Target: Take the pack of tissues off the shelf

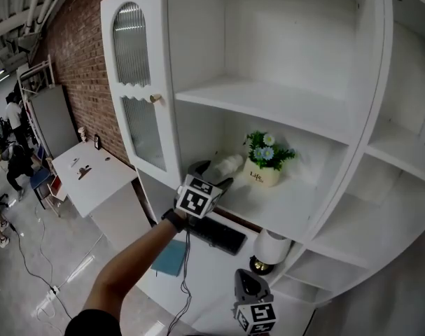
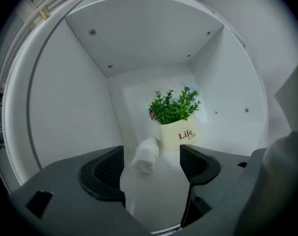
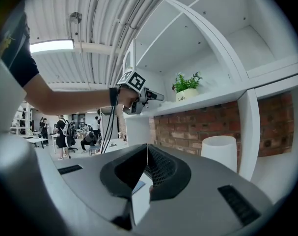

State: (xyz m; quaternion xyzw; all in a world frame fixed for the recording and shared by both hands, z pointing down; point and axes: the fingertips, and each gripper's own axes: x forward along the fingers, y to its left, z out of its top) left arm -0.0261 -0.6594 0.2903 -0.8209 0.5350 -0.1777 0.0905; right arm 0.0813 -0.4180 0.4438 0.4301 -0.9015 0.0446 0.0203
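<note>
Head view above, left gripper view inside shelf [image 2: 153, 195], right gripper view below

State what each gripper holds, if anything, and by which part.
Nothing is held. The left gripper is open, short of the pack of tissues; the right gripper is shut and empty.

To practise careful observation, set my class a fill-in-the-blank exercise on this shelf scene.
The pack of tissues lies on the shelf beside a potted ____.
The jaws of the left gripper are ____, not touching the pack.
The jaws of the right gripper are ____.
The pot bears the word ____.
Missing words: plant; open; shut; Life.
</note>
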